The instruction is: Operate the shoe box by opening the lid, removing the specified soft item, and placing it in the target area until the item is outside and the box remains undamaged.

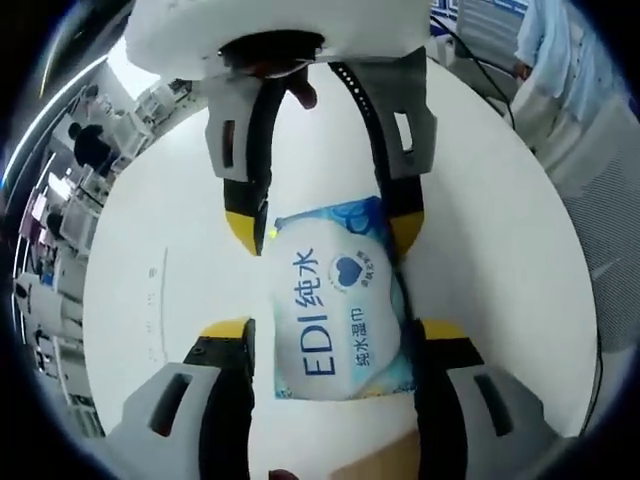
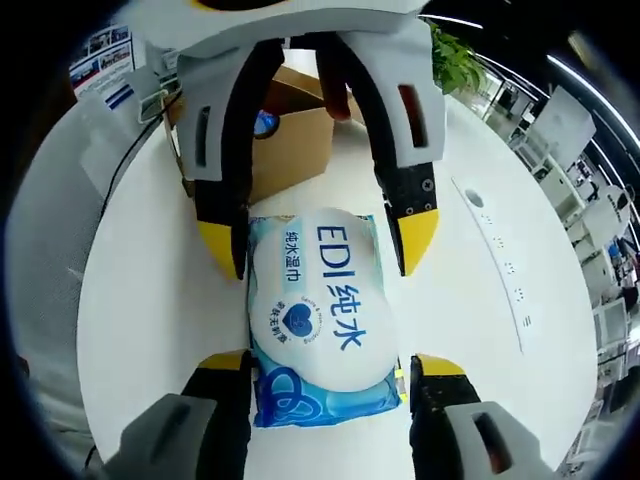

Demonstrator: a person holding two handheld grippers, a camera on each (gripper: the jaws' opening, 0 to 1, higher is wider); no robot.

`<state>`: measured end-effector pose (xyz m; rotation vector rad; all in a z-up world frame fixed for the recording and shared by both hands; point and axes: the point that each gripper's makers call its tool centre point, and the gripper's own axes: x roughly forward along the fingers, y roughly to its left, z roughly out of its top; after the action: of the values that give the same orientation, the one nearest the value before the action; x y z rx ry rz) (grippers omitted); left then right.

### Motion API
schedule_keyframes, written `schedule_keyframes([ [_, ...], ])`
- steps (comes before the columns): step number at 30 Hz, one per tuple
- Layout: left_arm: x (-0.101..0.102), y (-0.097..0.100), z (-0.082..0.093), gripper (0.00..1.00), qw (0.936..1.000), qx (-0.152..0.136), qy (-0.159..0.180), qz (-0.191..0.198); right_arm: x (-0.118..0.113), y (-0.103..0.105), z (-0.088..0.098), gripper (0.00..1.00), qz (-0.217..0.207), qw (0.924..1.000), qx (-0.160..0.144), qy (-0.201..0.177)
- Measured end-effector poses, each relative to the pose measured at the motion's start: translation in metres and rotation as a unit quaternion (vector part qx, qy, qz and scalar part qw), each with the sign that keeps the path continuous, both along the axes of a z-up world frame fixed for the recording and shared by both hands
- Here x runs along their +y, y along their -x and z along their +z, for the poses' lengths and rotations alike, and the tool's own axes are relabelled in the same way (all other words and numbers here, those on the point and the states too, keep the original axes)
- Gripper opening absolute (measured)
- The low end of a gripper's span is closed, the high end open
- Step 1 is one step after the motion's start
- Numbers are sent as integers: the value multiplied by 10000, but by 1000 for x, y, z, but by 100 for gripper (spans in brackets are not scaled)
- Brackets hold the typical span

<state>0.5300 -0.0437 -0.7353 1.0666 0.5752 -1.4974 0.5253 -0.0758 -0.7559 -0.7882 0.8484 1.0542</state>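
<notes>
soft blue-white wet-wipe pack [image 1: 335, 315] flat on white table [image 1: 150, 300], long axis running between l gripper [image 1: 335, 335] & r gripper [image 2: 330, 365], both jaws spread, straddling opposite ends (contact unclear); brown cardboard box [image 2: 290, 140] beyond.

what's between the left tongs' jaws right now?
The wet wipes pack lies between them on the white table, in the left gripper view. The right tongs straddle its far end.
</notes>
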Motion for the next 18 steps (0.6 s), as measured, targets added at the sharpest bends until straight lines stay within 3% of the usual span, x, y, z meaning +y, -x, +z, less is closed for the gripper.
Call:
schedule_keyframes([
  [6,3,-2,12,65,9997,20,192,181,1,8,11,62,-103,9999,-37,-77],
  [18,23,-4,47,64,9940,157,774,760,8,-4,42,62,-753,9939,-185,-788],
])
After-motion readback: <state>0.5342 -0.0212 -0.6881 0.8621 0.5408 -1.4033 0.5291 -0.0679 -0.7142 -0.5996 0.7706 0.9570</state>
